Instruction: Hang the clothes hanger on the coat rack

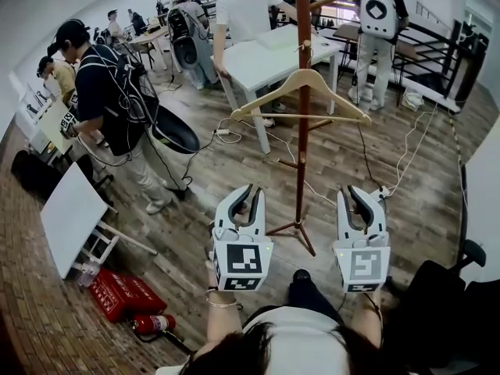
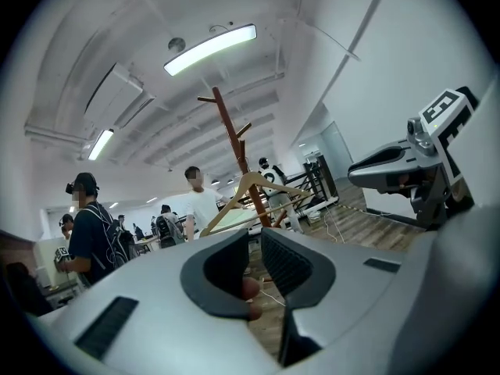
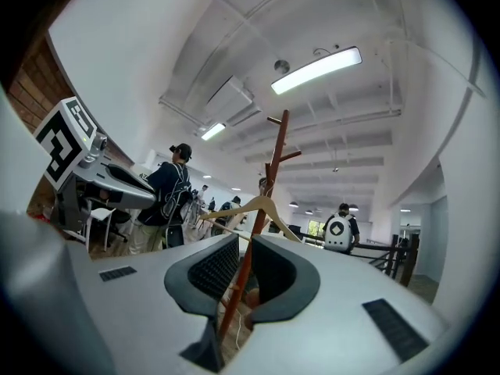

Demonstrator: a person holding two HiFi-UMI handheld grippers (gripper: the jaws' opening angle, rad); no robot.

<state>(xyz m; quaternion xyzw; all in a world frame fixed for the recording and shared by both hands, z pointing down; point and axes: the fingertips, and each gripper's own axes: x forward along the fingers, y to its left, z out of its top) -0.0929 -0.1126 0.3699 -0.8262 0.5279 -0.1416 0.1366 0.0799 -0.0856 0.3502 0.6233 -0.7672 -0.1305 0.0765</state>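
Note:
The wooden clothes hanger hangs by its hook on a peg of the brown coat rack, level and free of both grippers. My left gripper and right gripper are held close to my body, on either side of the rack's foot and well short of it. Both point level at the rack. In the left gripper view, the left gripper has a narrow gap between its jaws and nothing in it, with the hanger far ahead. The right gripper is likewise narrowly open and empty, with the rack pole seen through its gap.
A white table stands behind the rack with a person at it. Several other people stand at the left and at the back. A white board, a red box and a fire extinguisher lie on the floor at my left. Cables run across the wooden floor.

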